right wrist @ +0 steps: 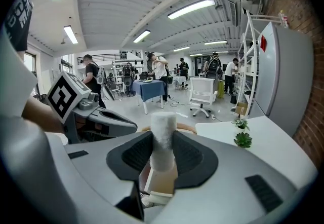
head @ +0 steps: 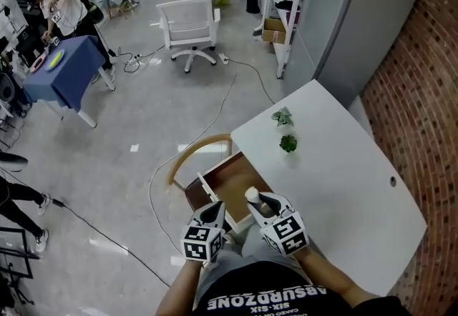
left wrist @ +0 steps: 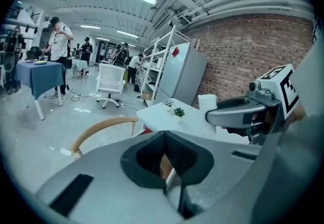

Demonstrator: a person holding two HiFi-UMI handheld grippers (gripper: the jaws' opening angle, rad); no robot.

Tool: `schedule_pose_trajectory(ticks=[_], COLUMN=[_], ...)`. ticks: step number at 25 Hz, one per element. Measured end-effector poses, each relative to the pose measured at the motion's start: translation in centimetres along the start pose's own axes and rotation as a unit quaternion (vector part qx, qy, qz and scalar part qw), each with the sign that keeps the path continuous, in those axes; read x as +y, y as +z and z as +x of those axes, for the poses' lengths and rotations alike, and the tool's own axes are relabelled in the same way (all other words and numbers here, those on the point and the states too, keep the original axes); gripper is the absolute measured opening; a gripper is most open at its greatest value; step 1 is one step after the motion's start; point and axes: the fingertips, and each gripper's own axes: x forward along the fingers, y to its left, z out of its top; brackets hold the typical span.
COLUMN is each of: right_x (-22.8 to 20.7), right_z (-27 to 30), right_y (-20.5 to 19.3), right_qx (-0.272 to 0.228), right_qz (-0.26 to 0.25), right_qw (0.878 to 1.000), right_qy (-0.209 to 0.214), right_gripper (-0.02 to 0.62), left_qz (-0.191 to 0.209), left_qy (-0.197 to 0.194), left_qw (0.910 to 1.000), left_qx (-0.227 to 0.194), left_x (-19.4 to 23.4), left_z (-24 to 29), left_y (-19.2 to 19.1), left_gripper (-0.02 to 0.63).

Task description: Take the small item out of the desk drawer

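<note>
Above open drawer (head: 230, 180), right hand-held gripper (right wrist: 163, 154) clamps white cylinder (right wrist: 163, 129) upright.

I see a white table (head: 343, 164) on the grey floor (head: 143, 107), its brown drawer (head: 232, 177) pulled open on my side. Near the far end of the top stand a pale potted plant (head: 283, 118) and, just beside it, a darker green plant (head: 288, 144).

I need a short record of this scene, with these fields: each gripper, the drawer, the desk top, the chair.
Right gripper: shut on a white roll
Left gripper: shut, empty
Drawer: open, brown inside
Desk: white, with a pale plant and a green plant on it
Chair: curved wooden back, beside the drawer
</note>
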Motion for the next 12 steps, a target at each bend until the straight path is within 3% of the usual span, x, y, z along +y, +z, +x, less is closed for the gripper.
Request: schedule_pose_trajectory(ticks=[6, 12], right_x=[-5.4, -6.5], right_z=[-2.6, -3.4], right_y=[-2.6, 0.4], right_qx=[0.036, -0.003], right_qz=[0.008, 0.008], right_qw=[0.999, 1.000], right_qy=[-0.022, 0.008], right_gripper=[0.121, 0.121], left_qz=[-0.038, -0.026], left_qy=[0.045, 0.046], left_qw=[0.9982, 0.9980], left_qx=[-0.016, -0.035], left_x=[0.5, -1.8], left_z=[-0.1, 1.1], left_y=[0.8, 3.5], left_gripper=[0.006, 0.006])
